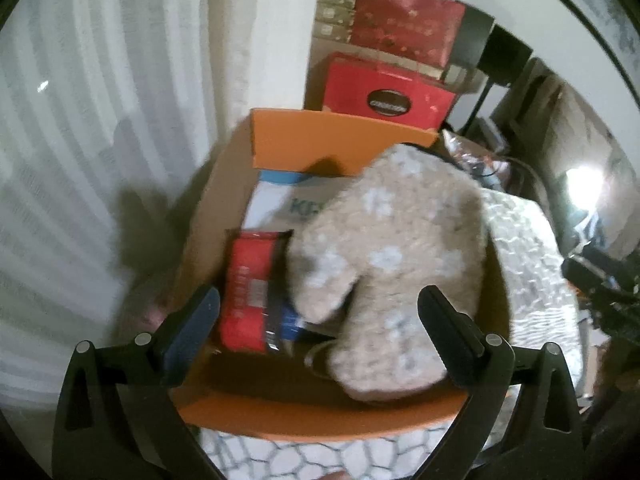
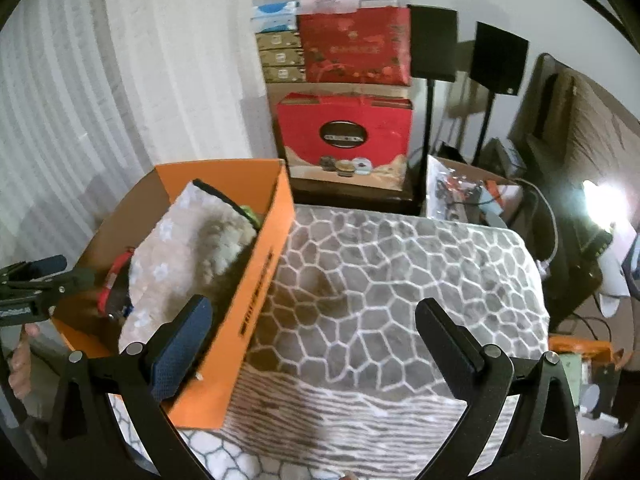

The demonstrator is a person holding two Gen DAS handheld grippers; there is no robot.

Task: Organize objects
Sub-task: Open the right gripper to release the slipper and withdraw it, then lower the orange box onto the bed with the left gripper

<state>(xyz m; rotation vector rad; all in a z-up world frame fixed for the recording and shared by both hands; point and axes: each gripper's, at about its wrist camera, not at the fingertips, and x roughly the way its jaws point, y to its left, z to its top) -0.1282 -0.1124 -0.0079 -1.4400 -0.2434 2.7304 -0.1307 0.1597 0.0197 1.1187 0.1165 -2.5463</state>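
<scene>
Left wrist view peeks inside the orange box (image 1: 344,148): red packet (image 1: 250,292) beside a fleece slipper (image 1: 384,264); right view shows the honeycomb blanket (image 2: 400,280) on the bed, curtains (image 2: 80,120) behind. Both hand-held grippers (image 1: 320,320) (image 2: 314,328) spread wide, empty.

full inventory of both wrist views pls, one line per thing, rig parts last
orange box: 1, orange, open, on the patterned blanket by the curtain
fuzzy item: 1, beige with pale paw prints, in the orange box, sticking above its rim
red packet: 1, red, in the box beside the fuzzy item
patterned blanket: 1, grey with white web lines, under the box
red gift boxes: 2, red, stacked behind against the wall
small boxes: several, tan and blue-white, stacked left of the upper red box
black stands: 2, black panels on poles, right of the stack
curtain: 1, white, left
left tongs: 1, black, open, over the box
right tongs: 1, black, open, empty, over the blanket
</scene>
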